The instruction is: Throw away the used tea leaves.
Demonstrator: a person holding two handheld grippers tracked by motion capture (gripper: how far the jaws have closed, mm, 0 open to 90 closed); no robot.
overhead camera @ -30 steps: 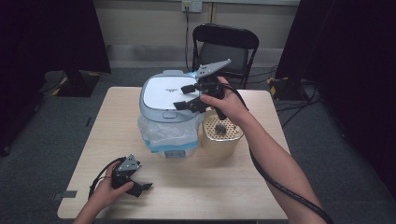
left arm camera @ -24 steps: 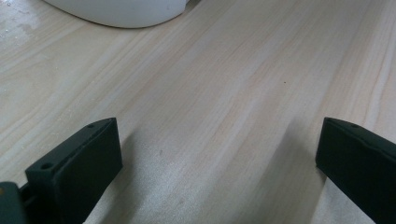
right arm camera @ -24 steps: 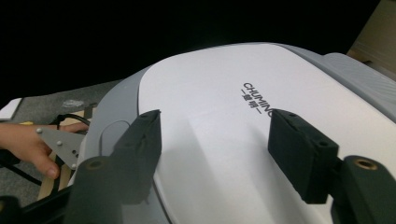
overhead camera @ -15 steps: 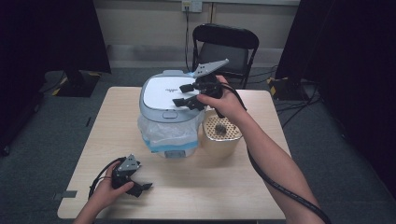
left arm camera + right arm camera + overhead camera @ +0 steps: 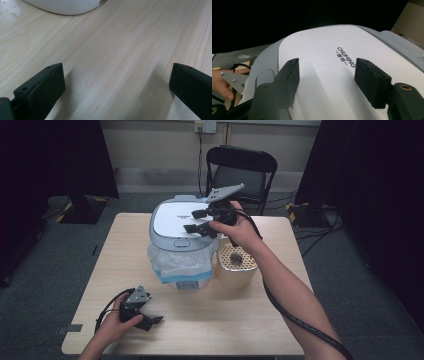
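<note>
A white and grey bin (image 5: 182, 247) with a flat white lid (image 5: 175, 220) and a clear plastic liner stands mid-table. My right gripper (image 5: 196, 221) hovers just over the lid's right part, jaws open with nothing between them. In the right gripper view the lid (image 5: 332, 75) with dark lettering lies under the open right gripper (image 5: 327, 77). My left gripper (image 5: 150, 320) rests low at the table's near left, held by a hand. In the left gripper view the left gripper (image 5: 117, 85) stands wide open over bare wood.
A beige perforated pot (image 5: 236, 265) with something dark inside stands right of the bin. The wooden table (image 5: 250, 320) has free room at its front. A black folding chair (image 5: 242, 170) stands behind it. A white rounded base (image 5: 65, 5) shows far off.
My right gripper has shifted slightly up and back over the lid. The left gripper has stayed in place.
</note>
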